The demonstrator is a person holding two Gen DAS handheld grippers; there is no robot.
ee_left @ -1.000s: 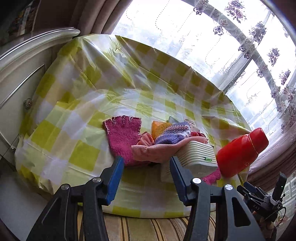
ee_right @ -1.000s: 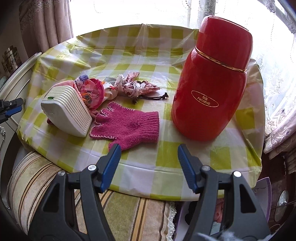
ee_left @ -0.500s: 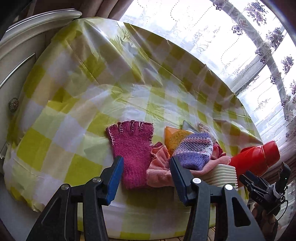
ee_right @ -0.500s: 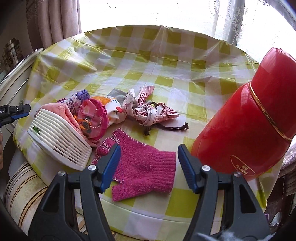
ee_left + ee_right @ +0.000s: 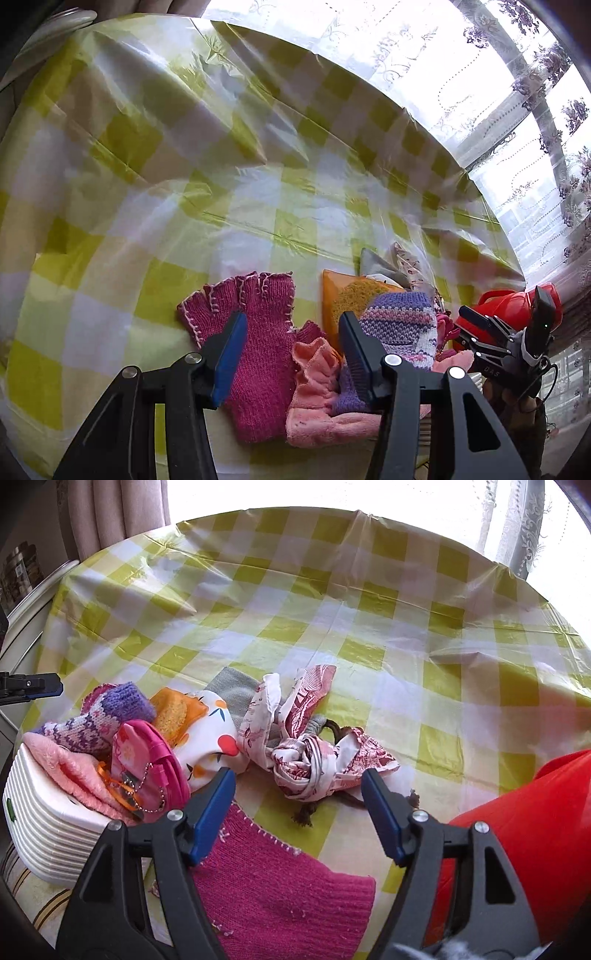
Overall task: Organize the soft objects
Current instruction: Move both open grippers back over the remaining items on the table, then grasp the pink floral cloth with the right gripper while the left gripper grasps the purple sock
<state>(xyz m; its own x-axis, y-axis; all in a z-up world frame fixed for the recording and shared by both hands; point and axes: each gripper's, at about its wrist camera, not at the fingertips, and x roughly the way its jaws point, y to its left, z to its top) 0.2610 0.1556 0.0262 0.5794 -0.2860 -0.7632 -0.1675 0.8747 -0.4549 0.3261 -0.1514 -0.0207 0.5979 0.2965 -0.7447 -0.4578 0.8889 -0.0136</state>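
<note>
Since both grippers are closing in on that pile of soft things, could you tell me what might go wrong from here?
1. The right gripper, open, faces the knotted floral cloth; its brown cord runs beneath the cloth and could snag or trail.
2. The red flask stands close beside the right fingers, so a sideways move might knock it.
3. The left gripper, open, straddles the magenta glove and the pink cloth, so it may pinch both.
</note>
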